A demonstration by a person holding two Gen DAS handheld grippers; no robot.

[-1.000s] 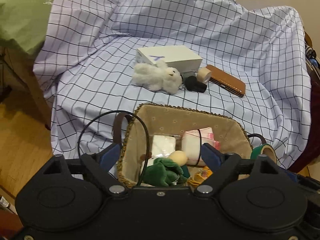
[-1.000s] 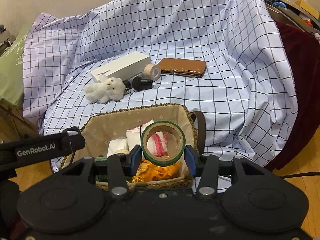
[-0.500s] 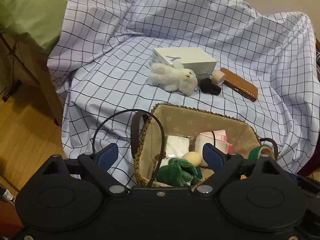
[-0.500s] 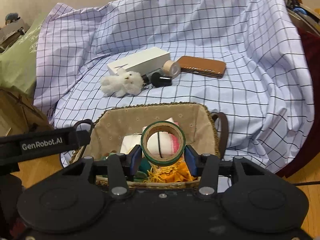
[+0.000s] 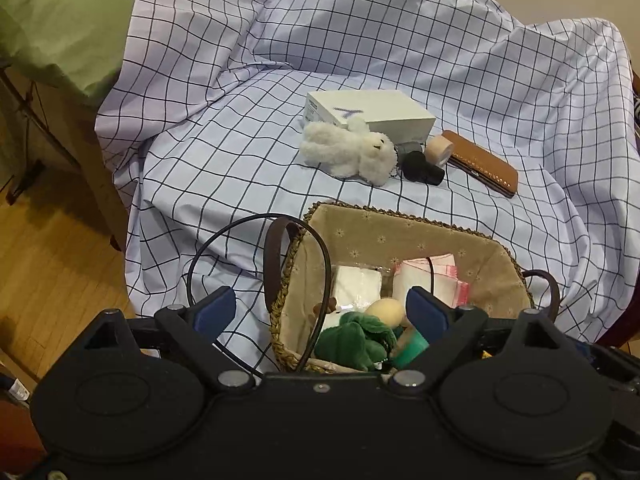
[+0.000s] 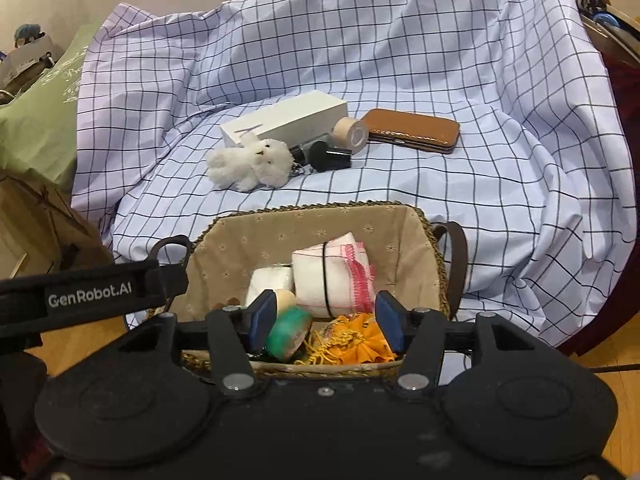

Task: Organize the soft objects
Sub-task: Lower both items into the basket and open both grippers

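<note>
A blue-checked white sheet (image 6: 440, 80) drapes a piece of furniture. Near its front edge sits a woven basket (image 6: 432, 240) with a tan lining, its long axis running left to right. Inside lie 2 folded white cloths (image 6: 324, 276), a green plush (image 5: 352, 340), an orange tasselled fabric (image 6: 360, 340) and a green tape roll (image 6: 290, 332), which rests tilted on its side against the left pad of the right hand-held gripper (image 6: 326, 322). That gripper's jaws have just been opening and now stand apart, off the roll. The left hand-held gripper (image 5: 320, 310) hovers over the basket's left rim, jaws wide apart and empty. Behind the basket, a white plush animal (image 6: 252, 164) lies on its side, lengthwise left to right, head toward the right, just before a white box (image 6: 288, 120).
</note>
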